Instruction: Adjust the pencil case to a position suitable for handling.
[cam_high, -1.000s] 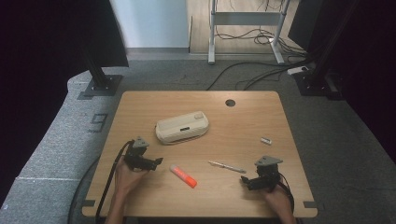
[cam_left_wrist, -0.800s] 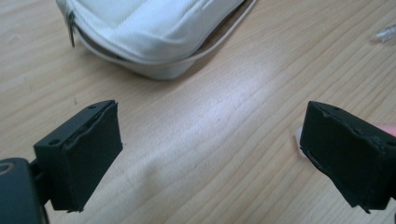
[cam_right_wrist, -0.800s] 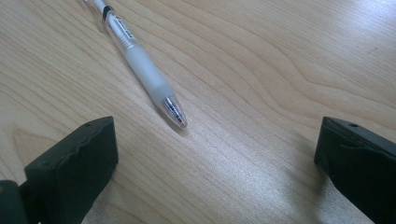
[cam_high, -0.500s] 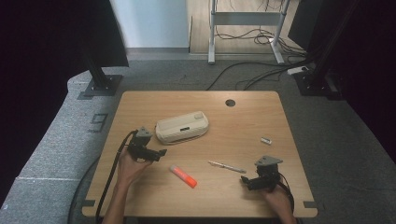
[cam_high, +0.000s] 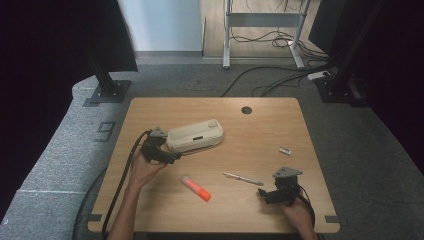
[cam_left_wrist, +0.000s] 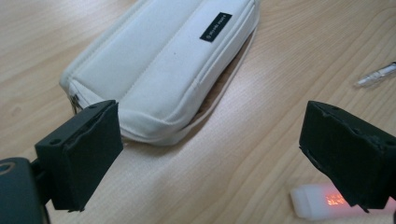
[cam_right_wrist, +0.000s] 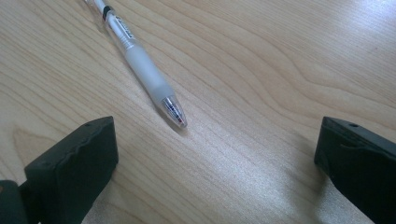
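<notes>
A white zipped pencil case (cam_high: 195, 136) (cam_left_wrist: 163, 60) lies left of the table's middle. My left gripper (cam_high: 171, 157) (cam_left_wrist: 219, 158) is open just at the case's near left end, its jaws wide with nothing between them. A clear pen (cam_high: 243, 178) (cam_right_wrist: 140, 60) lies on the wood right of middle, its tip pointing at my right gripper (cam_high: 264, 195) (cam_right_wrist: 215, 163), which is open a short way from it near the front edge. An orange and white marker (cam_high: 196, 188) (cam_left_wrist: 327, 200) lies between the two grippers.
A small white eraser-like piece (cam_high: 285, 150) lies toward the right edge. A round cable hole (cam_high: 246, 110) is at the back of the wooden table (cam_high: 260, 135). Cables trail from both grippers off the front edge.
My left gripper has moved away from the front edge and rightward, up to the pencil case's left end. The right gripper has stayed in place.
</notes>
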